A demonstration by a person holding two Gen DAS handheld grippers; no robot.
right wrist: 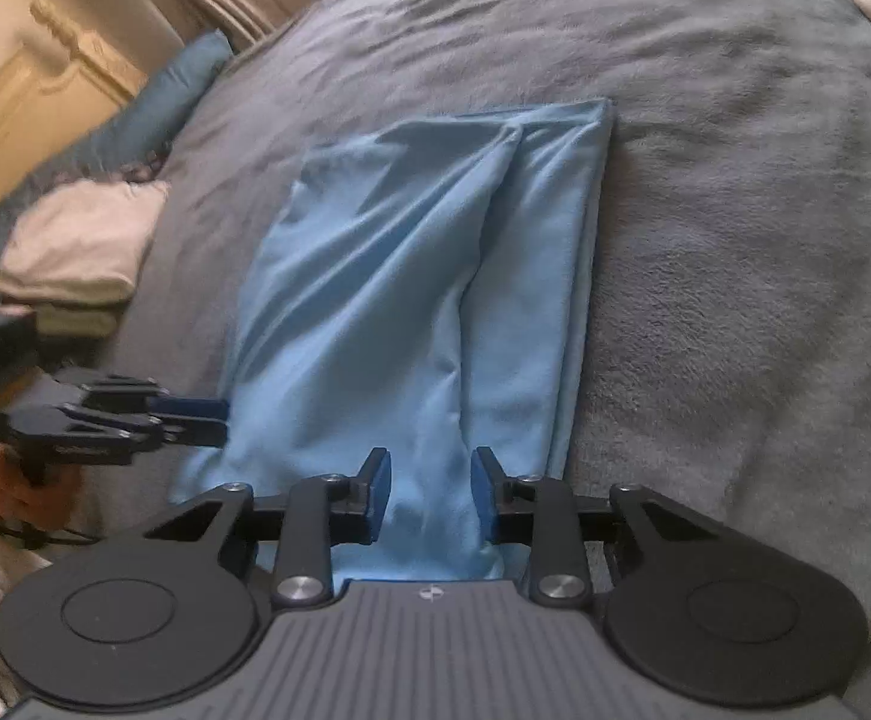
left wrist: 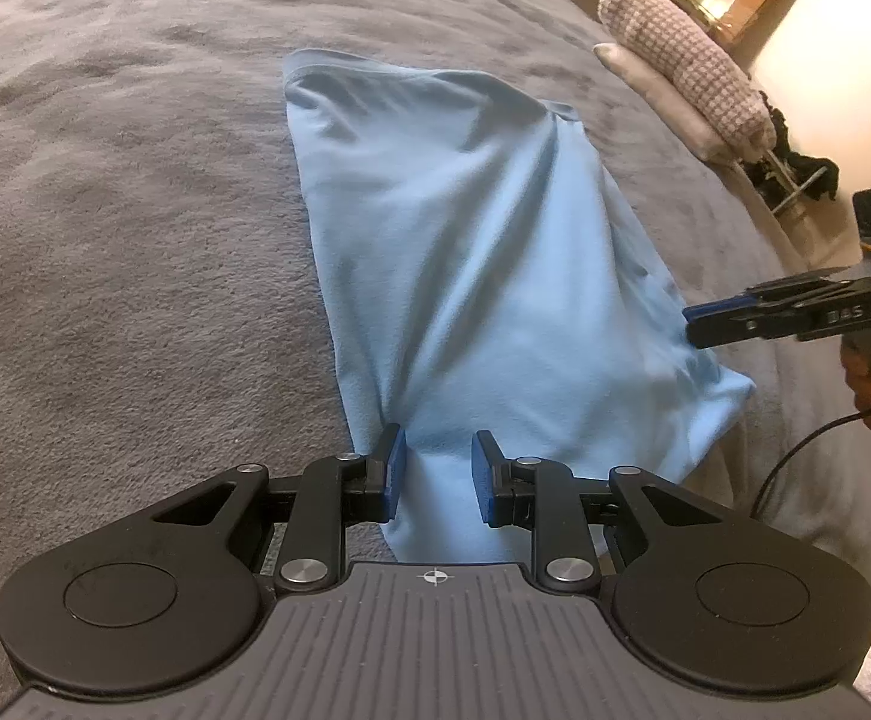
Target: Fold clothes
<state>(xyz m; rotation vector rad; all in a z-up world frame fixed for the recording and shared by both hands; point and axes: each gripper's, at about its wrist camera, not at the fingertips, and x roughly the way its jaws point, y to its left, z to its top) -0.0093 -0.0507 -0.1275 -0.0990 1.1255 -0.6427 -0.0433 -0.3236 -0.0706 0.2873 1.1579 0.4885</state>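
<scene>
A light blue garment (left wrist: 471, 264) lies folded into a long creased strip on the grey blanket (left wrist: 123, 228) of a bed. At the garment's near end, the left gripper (left wrist: 435, 474) has its fingers spread with cloth between them, not pinched. Beside it, the right gripper (right wrist: 429, 495) also has its fingers apart over the same end. Past the garment's side sits a stack of folded clothes (right wrist: 75, 252).

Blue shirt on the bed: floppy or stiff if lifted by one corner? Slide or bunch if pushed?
The blue shirt is probably floppy: soft diagonal wrinkles suggest thin fabric that would drape. It likely bunches when pushed, since the fuzzy grey blanket looks grippy. Probably light.
</scene>
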